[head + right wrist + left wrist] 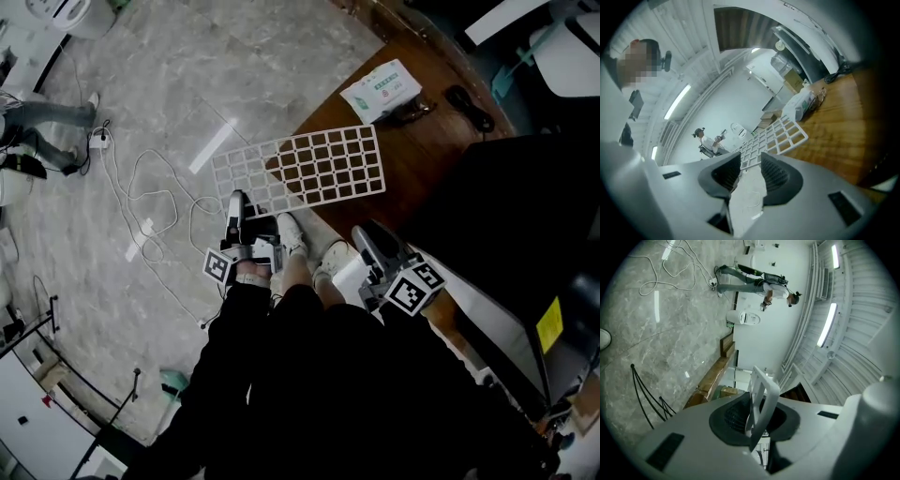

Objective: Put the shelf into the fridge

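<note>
The white grid shelf (309, 169) hangs level, its far half over the wooden table (427, 155) and its near half over the floor. My left gripper (235, 202) is shut on the shelf's near left corner. In the left gripper view (757, 416) a white shelf bar (764, 394) stands pinched between the dark pads. My right gripper (364, 234) sits just short of the shelf's near right corner. In the right gripper view (750, 171) the jaws stand apart, and the shelf (773, 138) runs ahead from the gap without either pad pressing on it.
A white and green packet (380, 89) and a black item (469, 108) lie on the table beyond the shelf. A large dark body (511, 220) fills the right side. White cables (150, 202) trail over the marble floor. A person (37, 122) stands far left.
</note>
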`<action>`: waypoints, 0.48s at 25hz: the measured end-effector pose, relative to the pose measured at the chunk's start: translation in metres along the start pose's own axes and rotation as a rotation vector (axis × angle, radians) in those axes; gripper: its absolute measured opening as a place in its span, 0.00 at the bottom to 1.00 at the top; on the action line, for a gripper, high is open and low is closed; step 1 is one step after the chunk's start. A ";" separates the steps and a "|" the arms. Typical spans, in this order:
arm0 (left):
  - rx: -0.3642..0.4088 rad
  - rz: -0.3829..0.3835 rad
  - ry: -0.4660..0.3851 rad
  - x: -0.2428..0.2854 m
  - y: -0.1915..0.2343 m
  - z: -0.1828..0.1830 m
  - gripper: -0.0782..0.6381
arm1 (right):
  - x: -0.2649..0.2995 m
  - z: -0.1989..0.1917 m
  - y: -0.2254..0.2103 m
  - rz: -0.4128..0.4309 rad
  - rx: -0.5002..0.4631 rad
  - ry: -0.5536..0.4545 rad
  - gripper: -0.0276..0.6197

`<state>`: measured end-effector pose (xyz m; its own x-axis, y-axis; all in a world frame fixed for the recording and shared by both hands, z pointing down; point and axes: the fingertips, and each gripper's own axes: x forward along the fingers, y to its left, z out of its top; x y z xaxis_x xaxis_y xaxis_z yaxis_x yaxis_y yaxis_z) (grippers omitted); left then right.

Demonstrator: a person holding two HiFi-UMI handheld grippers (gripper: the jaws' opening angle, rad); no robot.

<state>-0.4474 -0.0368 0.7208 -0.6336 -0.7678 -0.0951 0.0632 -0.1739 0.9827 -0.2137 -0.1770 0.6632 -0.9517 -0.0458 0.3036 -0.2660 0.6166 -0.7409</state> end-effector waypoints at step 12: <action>-0.025 -0.074 -0.063 -0.064 -0.109 0.005 0.17 | -0.011 0.016 0.040 0.160 0.276 -0.102 0.41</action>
<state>-0.4169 0.0344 0.6208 -0.6848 -0.7117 -0.1567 0.0327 -0.2447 0.9690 -0.2164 -0.1645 0.6200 -0.9915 -0.0522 0.1189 -0.1298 0.3870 -0.9129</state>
